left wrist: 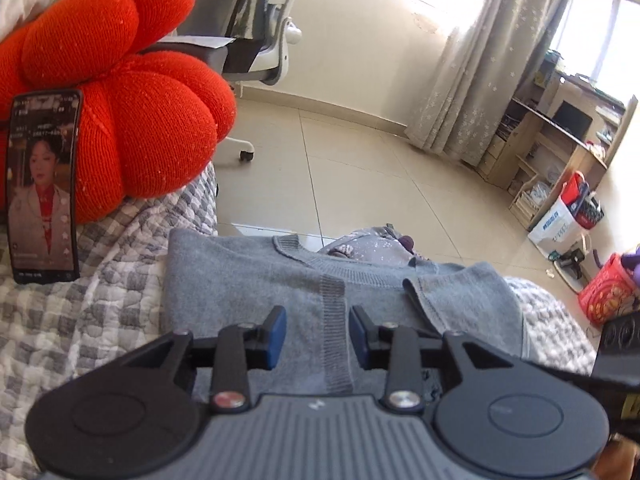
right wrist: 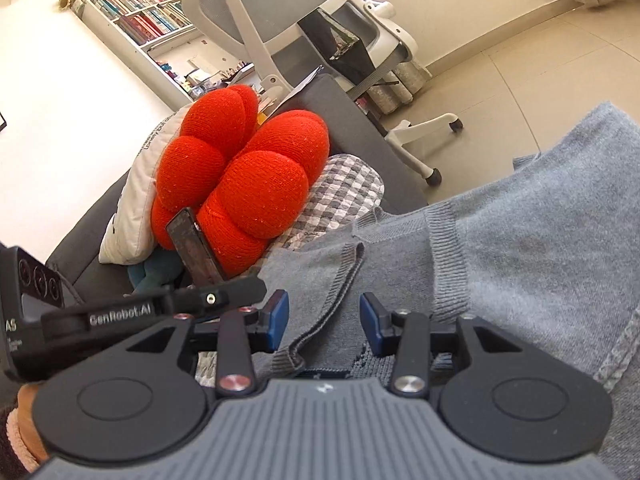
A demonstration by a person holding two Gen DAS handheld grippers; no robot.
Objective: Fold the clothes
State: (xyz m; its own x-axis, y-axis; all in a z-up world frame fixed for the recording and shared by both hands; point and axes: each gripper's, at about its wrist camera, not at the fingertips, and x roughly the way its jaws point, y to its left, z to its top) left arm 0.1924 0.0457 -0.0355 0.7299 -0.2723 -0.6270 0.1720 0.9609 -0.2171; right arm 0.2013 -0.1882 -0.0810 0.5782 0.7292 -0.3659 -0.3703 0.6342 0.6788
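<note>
A grey knit sweater lies partly folded on a grey-checked quilt, its neckline toward the floor side. My left gripper is open just above the sweater's ribbed band, holding nothing. In the right wrist view the same sweater fills the right half, with a ribbed edge running between the fingers. My right gripper is open over that edge, and I cannot tell if it touches the cloth. The left gripper's body shows at the left, close beside it.
A red knotted cushion sits on the quilt with a phone leaning on it, screen lit. A white office chair stands behind. Tiled floor, curtain, wooden shelves and bags lie beyond the sweater.
</note>
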